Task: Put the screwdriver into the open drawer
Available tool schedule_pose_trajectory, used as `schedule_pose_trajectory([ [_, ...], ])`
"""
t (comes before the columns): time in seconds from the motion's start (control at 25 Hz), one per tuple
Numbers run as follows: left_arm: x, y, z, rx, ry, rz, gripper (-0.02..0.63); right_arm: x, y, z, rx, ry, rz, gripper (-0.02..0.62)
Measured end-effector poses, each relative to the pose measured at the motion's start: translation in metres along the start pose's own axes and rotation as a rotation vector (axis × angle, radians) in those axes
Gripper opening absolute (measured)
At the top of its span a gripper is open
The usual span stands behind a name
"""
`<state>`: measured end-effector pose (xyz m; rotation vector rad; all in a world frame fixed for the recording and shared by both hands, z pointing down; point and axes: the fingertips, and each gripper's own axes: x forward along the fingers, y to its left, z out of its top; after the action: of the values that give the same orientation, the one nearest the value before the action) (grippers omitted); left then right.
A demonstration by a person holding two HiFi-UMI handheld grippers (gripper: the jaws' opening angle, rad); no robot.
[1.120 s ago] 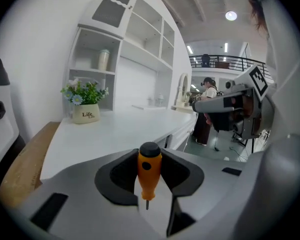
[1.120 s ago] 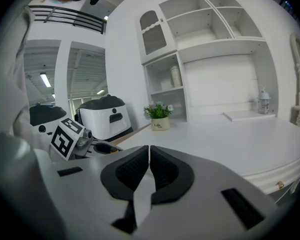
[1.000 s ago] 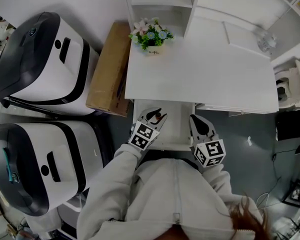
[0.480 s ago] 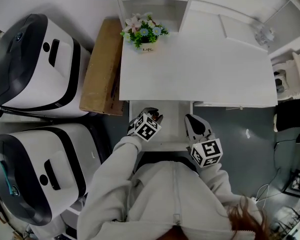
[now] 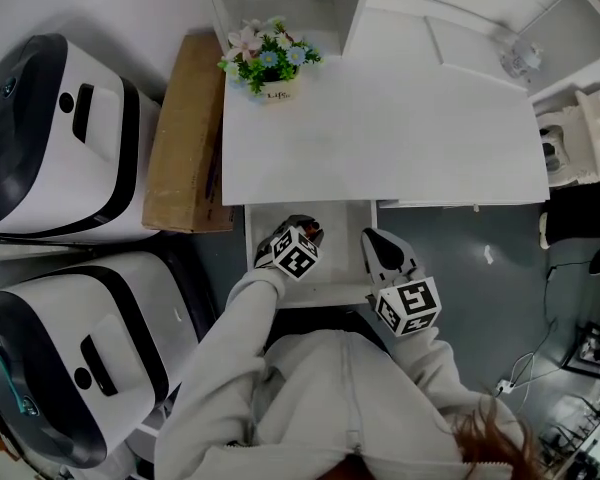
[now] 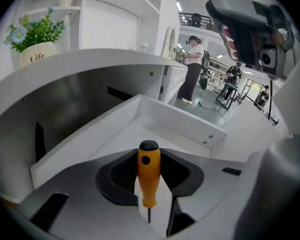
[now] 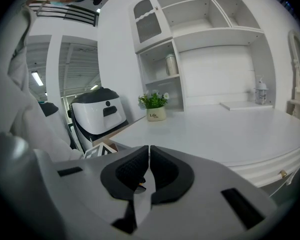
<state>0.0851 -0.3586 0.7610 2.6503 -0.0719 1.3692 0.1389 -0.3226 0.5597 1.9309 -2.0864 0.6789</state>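
An orange screwdriver (image 6: 149, 176) with a black end cap sits between the pads of my left gripper (image 6: 149, 154), handle pointing forward and the thin shaft back toward the camera. That gripper is shut on it. In the head view the left gripper (image 5: 307, 232) hangs tilted down over the left half of the open white drawer (image 5: 345, 223); the drawer's floor and walls (image 6: 155, 121) lie just below the tool. My right gripper (image 5: 372, 240) rests at the drawer's right side, its pads (image 7: 140, 166) shut with nothing held.
The white desk top (image 5: 380, 128) overhangs the drawer's back. A potted plant (image 5: 265, 56) stands on its far left corner. A cardboard box (image 5: 185, 138) and two white-and-black machines (image 5: 60, 138) stand left of the desk. Shelves rise behind.
My left gripper has sunk into the drawer and tipped further down with the screwdriver still in it. The right gripper has stayed where it was.
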Motion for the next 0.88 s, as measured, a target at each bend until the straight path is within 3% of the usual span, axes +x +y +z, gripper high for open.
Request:
schedule_pose_trajectory([
  [0.56, 0.049, 0.001, -0.014, 0.045, 0.094, -0.036, 0.130, 0.013, -0.011, -0.006, 0.044, 0.023, -0.011, 0.034],
  [0.88, 0.066, 0.000, -0.027, 0.135, 0.195, -0.035, 0.130, 0.023, -0.017, -0.007, 0.049, 0.028, -0.004, 0.034],
])
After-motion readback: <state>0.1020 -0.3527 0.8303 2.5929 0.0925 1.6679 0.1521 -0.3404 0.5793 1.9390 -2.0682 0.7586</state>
